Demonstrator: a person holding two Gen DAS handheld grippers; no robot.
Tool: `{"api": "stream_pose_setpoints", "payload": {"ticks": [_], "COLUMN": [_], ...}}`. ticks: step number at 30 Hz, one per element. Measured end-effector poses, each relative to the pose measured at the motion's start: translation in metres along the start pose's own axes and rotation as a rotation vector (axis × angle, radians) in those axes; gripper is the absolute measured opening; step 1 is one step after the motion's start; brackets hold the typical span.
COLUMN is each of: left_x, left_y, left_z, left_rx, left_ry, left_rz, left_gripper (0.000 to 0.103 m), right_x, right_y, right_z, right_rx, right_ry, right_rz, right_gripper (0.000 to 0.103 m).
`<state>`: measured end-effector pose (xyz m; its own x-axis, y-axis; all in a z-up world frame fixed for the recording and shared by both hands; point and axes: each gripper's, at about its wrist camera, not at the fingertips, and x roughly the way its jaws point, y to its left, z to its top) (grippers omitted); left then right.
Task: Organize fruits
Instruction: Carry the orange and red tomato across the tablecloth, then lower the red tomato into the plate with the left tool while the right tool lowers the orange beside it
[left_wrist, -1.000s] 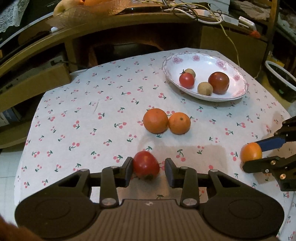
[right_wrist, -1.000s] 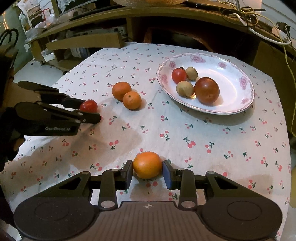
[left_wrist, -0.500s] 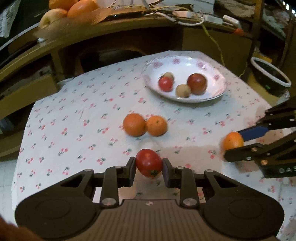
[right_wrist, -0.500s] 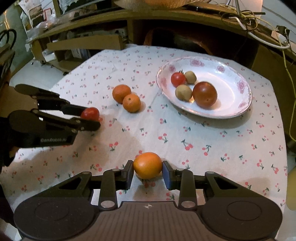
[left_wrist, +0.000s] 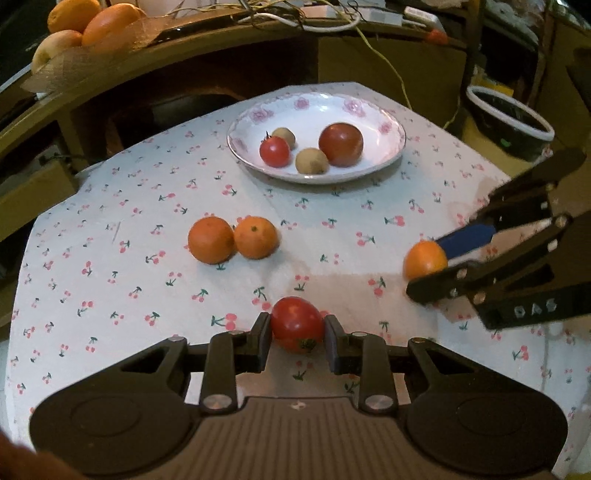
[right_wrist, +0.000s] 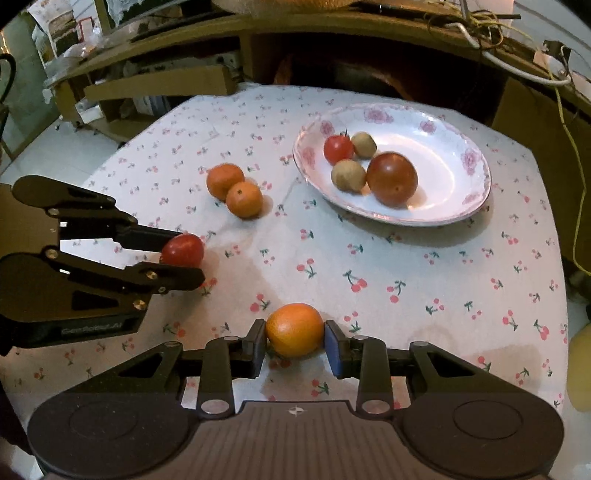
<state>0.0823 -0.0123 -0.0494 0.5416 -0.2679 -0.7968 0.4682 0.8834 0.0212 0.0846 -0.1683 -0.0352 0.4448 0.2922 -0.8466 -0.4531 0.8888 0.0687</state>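
White plate (left_wrist: 391, 146) near the far edge of the counter (left_wrist: 92, 280) already has four fruits in it. Two oranges (left_wrist: 232, 239) sit touching in the middle. The right gripper (right_wrist: 294, 341) is squeezed on an orange (right_wrist: 294, 329) over the near edge. It looks firm and a bit heavy, so holding its round middle works. The left gripper (left_wrist: 297, 334) is squeezed on a red tomato (left_wrist: 297, 324), also over the near edge. A tomato is soft and smooth, so I think a gentle hold on its sides is best.
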Motion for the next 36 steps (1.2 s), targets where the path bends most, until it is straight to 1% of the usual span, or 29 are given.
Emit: {"api": "stream_pose_setpoints", "payload": {"ticks": [7,11,14,15,17,21,27,36], "left_x": [-0.001,0.0,0.001,0.001,0.001,-0.002,-0.008,-0.001], "left_y": [0.0,0.002,0.001,0.001,0.0,-0.003,-0.008,-0.014], "left_z": [-0.001,-0.002,0.0,0.001,0.002,0.005,0.023,0.067], "left_rx": [-0.001,-0.013,-0.025,-0.025,-0.028,-0.023,-0.023,0.003], "left_ry": [-0.005,-0.005,-0.003,0.0,0.007,-0.006,-0.048,-0.105], "left_rz": [-0.002,0.004,0.007,0.008,-0.002,-0.009,-0.022,-0.009], "left_gripper": [0.037,0.041,0.041,0.039,0.035,0.035,0.035,0.035], "right_x": [-0.002,-0.002,-0.003,-0.003,-0.004,-0.006,-0.013,-0.019], "right_y": [0.0,-0.003,-0.003,-0.003,-0.003,-0.002,-0.006,-0.028], "right_z": [-0.001,-0.001,-0.001,-0.001,-0.001,0.001,0.008,0.027], "right_rx": [-0.002,0.006,0.01,0.01,0.008,0.007,0.025,0.074], "right_ry": [0.003,0.004,0.001,0.004,0.002,-0.008,-0.04,-0.098], "right_rz": [0.001,0.002,0.001,0.001,0.003,-0.015,-0.007,-0.037], "right_gripper": [0.035,0.039,0.038,0.038,0.032,0.032,0.032,0.032]}}
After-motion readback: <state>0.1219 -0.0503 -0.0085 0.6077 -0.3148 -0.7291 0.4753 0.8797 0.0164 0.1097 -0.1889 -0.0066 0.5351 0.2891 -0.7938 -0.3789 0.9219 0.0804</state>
